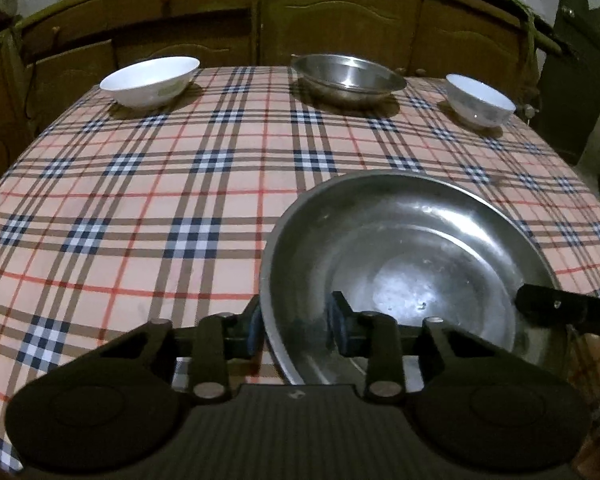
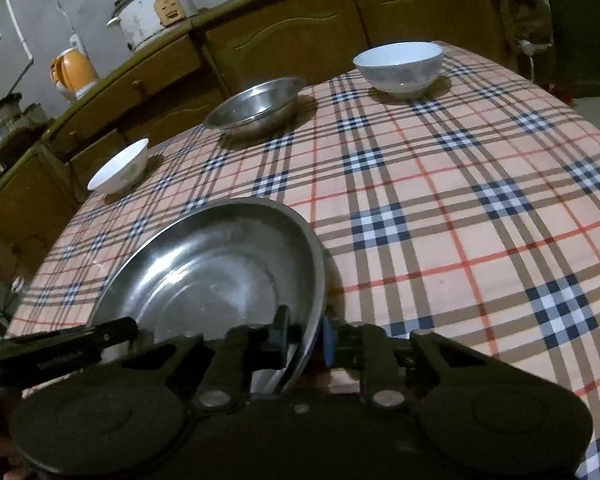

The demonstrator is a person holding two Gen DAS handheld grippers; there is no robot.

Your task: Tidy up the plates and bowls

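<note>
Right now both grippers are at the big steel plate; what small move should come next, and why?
Probably lift the steel plate slightly, level: the left gripper and right gripper each straddle its rim on opposite sides, and it lies on the tablecloth.

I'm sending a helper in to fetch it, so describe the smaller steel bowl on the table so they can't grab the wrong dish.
Start at the plaid-clothed table and look to its far edge, by the brown wooden cabinets. Three dishes sit in a row there; the small shiny steel bowl is the middle one. Its neighbours, a wide white ceramic bowl and a deeper white ceramic bowl, are both white, so it is the only metal one.
</note>
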